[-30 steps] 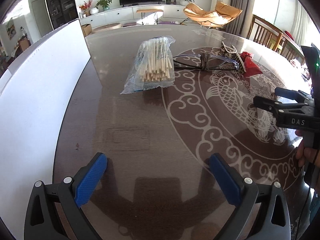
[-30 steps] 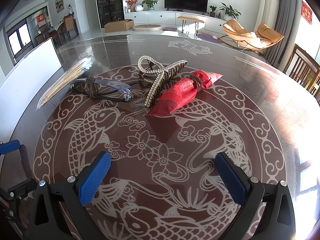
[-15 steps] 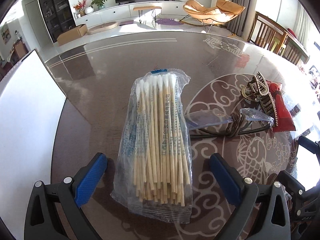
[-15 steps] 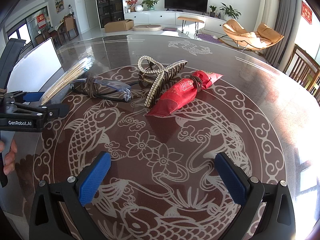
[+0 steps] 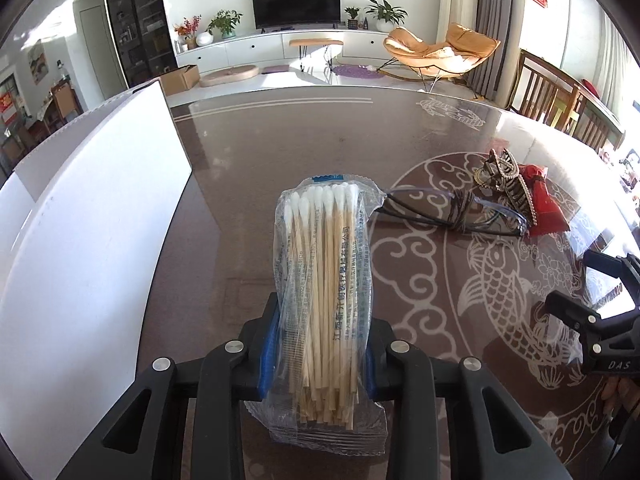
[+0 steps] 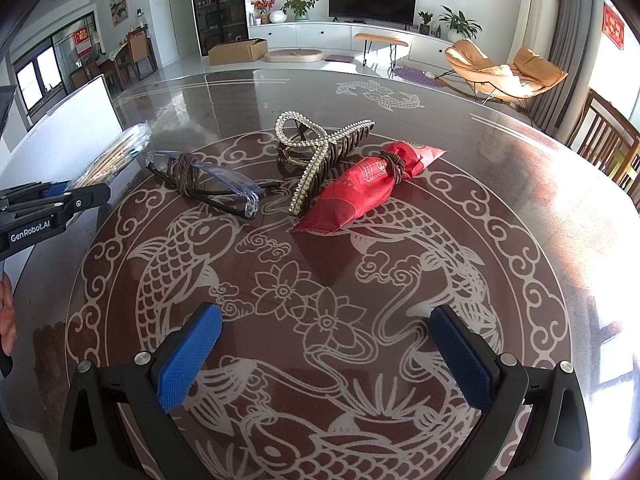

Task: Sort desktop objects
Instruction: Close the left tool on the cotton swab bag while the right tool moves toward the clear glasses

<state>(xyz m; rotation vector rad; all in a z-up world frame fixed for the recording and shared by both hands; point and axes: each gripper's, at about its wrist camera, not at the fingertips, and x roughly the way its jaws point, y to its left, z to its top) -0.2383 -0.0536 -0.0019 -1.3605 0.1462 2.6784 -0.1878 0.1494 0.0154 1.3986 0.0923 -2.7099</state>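
So the left gripper [image 5: 320,354] is clamping down on the bag of cotton swabs [image 5: 326,280], having just closed its jaws around it. The blue pads are squeezing the lower part of the bag from both sides, and the rest of the bag is sticking out forward past the fingertips, over the table [image 5: 248,184]. The bag itself is thin, crinkly clear plastic with blue print, stuffed with long pale wooden sticks, fluffy white tips all bunched at the far end.

Using that bag as the reference: left of it a big flat white board [image 5: 80,240] is standing along the table edge, smooth and matte. Just right of the bag's far end the glasses [image 5: 448,212] are lying, clear-bluish frame with a brown cord wound around the middle. Further right again the hair claw clip [image 5: 506,180] is sitting, bronze-looking teeth with a pearly beaded curve, touching the red packet [image 5: 540,204], which is glossy foil cinched by a brown hair tie near one end.

Way off to the right of the bag, the right gripper [image 6: 328,354] is hovering over the table with its jaws spread wide, nothing between the knobbly blue pads. Table top is dark, shiny, glassy, with pale koi and cloud patterns all over it.
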